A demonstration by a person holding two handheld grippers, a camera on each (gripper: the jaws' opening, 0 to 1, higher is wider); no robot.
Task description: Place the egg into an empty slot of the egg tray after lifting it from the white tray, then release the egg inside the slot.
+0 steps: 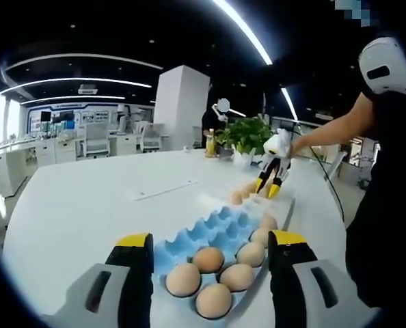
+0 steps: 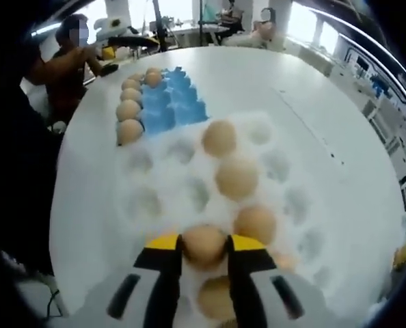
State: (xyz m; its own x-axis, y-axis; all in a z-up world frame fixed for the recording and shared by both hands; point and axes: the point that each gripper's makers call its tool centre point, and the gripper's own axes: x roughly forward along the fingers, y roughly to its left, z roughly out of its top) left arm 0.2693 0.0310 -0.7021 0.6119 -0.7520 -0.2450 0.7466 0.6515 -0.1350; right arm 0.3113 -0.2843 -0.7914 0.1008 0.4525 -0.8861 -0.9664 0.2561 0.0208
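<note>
Right gripper (image 2: 203, 247) fingers closed on an egg (image 2: 204, 244) in the white tray (image 2: 189, 188), left gripper (image 1: 211, 240) fingers open above the blue egg tray (image 1: 210, 231) beside it

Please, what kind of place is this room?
Probably an open office or lab. The left gripper view shows desks with chairs and ceiling light strips behind a large white table holding a plant and egg trays.

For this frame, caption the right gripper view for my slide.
Right tool closed on an egg in the white tray, blue egg tray beyond.
</note>
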